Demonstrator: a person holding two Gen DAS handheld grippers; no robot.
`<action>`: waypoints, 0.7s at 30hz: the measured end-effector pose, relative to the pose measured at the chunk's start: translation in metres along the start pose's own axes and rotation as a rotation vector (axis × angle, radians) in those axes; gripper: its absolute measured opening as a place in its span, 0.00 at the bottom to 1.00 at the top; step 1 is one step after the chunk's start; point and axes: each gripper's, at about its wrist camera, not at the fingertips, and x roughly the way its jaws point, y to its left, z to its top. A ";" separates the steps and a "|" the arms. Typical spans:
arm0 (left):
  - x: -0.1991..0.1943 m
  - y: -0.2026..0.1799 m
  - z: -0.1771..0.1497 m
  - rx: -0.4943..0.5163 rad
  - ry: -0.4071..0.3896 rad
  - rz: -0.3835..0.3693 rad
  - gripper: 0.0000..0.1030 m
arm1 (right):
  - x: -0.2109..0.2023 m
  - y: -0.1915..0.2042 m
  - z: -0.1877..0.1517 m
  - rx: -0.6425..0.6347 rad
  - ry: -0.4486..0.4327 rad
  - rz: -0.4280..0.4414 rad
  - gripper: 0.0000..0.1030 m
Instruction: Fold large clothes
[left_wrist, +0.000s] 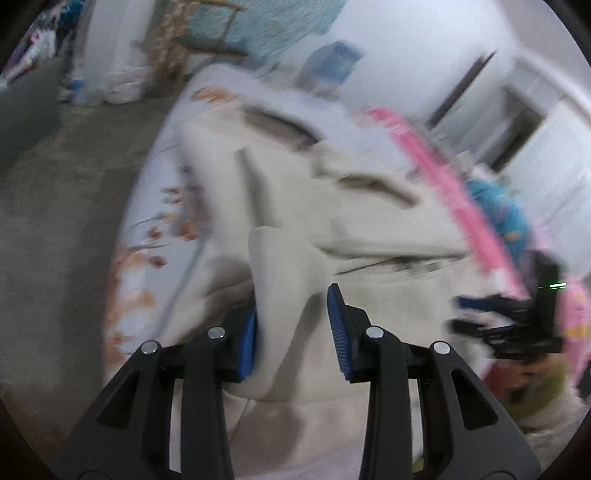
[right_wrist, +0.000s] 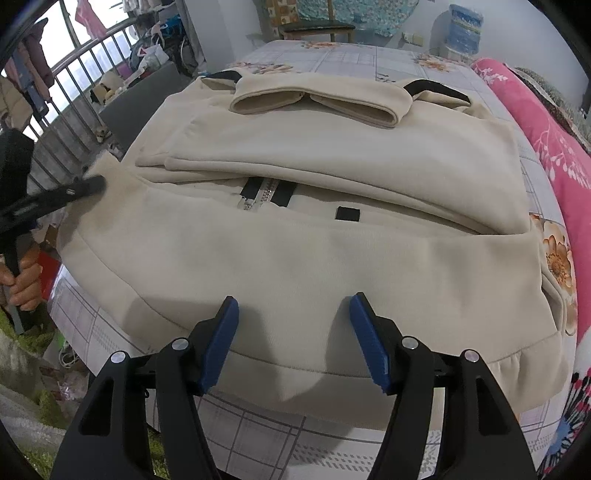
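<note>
Left wrist view, blurred: left hand-held gripper (left_wrist: 291, 328) clamps a raised fold of the cream zip jacket (left_wrist: 369, 229) on the bed (left_wrist: 147, 206).

Right wrist view: right hand-held gripper (right_wrist: 293, 339) stands apart above the jacket's hem (right_wrist: 295, 363). The thick fleece looks soft and limp; grip the hem corners.

You see a cream jacket (right_wrist: 295, 258) with a black-edged zipper (right_wrist: 264, 194) on a pale grey checked bedsheet (right_wrist: 258, 424) with orange flowers, beside a pink white-sprigged blanket (right_wrist: 554, 147); gripper pads (right_wrist: 218, 347) are blue.
</note>
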 end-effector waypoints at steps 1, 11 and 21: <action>0.004 -0.001 0.000 0.003 0.014 0.037 0.28 | 0.000 0.000 0.000 -0.001 -0.001 0.001 0.60; 0.007 -0.039 -0.007 0.151 0.021 0.338 0.13 | -0.024 -0.035 -0.013 0.121 -0.057 0.036 0.60; 0.007 -0.044 -0.010 0.172 0.037 0.424 0.13 | -0.068 -0.135 -0.034 0.372 -0.160 -0.086 0.43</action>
